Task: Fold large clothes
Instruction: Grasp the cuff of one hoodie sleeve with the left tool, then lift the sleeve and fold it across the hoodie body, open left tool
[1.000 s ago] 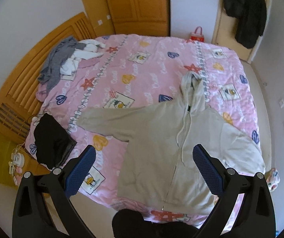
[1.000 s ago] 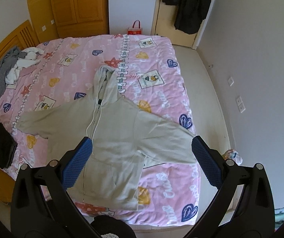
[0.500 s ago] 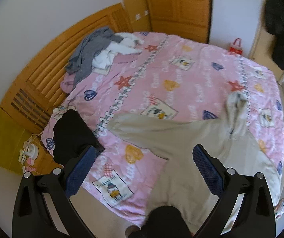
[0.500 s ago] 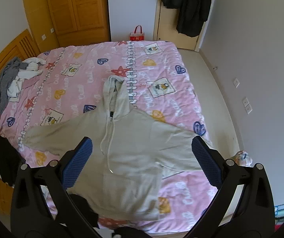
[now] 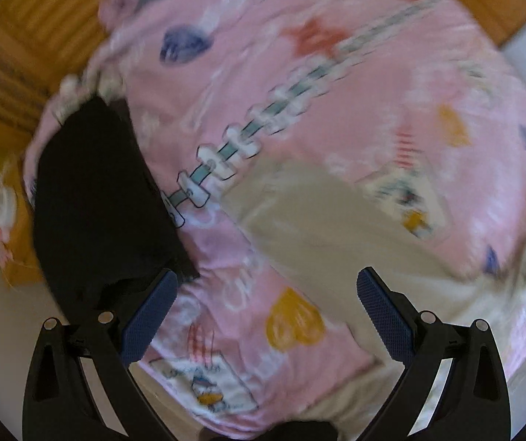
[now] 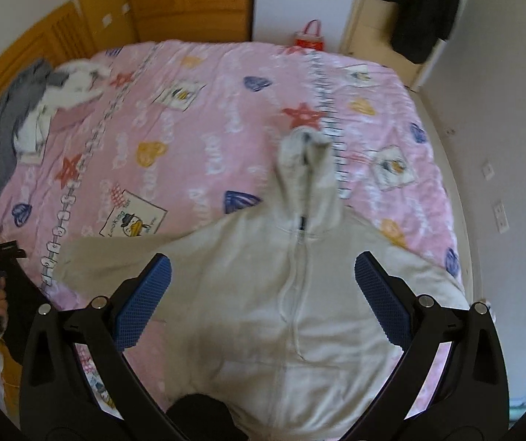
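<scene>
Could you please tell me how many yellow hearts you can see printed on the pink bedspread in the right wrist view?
4: one left of centre, one near the far edge, one far right, one beside the hoodie's shoulder. The hoodie may hide more.

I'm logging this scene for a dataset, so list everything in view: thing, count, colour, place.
hoodie: 1, beige, zip-up, spread flat on the bed's near part, hood pointing away
bedspread: 1, pink with hearts, stars and cartoon patches, covering the bed
clothes pile: 1, grey and white, far left corner of the bed
black garment: 1, black, at the bed's left edge
headboard: 1, orange wood, left of the bed
wardrobe: 1, orange wood, against the far wall
bag: 1, red, on the floor past the bed
dark coat: 1, black, hanging at the far right
left tongs: 1, black with blue pads, open, over the left sleeve end
right tongs: 1, same colours, open, above the hoodie
</scene>
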Demonstrator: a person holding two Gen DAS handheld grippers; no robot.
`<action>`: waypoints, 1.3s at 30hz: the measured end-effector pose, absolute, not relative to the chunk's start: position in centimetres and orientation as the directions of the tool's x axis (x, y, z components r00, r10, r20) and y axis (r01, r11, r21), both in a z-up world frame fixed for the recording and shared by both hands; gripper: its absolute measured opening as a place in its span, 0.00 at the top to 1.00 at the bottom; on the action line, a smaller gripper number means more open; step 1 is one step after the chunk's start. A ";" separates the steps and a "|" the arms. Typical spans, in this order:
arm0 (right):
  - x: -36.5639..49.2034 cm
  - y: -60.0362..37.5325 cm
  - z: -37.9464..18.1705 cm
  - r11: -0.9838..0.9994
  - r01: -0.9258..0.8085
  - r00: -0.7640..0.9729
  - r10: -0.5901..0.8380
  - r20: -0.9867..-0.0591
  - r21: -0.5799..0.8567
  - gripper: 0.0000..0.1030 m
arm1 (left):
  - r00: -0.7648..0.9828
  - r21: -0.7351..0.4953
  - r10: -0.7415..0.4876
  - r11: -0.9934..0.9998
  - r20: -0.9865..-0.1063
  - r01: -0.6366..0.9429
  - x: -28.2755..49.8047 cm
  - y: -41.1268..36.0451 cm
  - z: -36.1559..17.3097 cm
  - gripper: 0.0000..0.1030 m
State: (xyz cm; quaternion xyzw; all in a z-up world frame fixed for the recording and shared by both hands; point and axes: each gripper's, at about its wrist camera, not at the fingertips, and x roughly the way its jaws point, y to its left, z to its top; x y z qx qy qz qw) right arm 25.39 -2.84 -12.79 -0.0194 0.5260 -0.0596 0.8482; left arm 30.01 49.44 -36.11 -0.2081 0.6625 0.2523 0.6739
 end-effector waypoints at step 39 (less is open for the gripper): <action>26.1 -9.6 -39.5 0.973 0.221 0.365 -0.145 -0.920 -0.066 0.06 | 0.165 -0.051 0.051 0.828 -0.985 -0.558 36.1 42.0 -42.3 0.85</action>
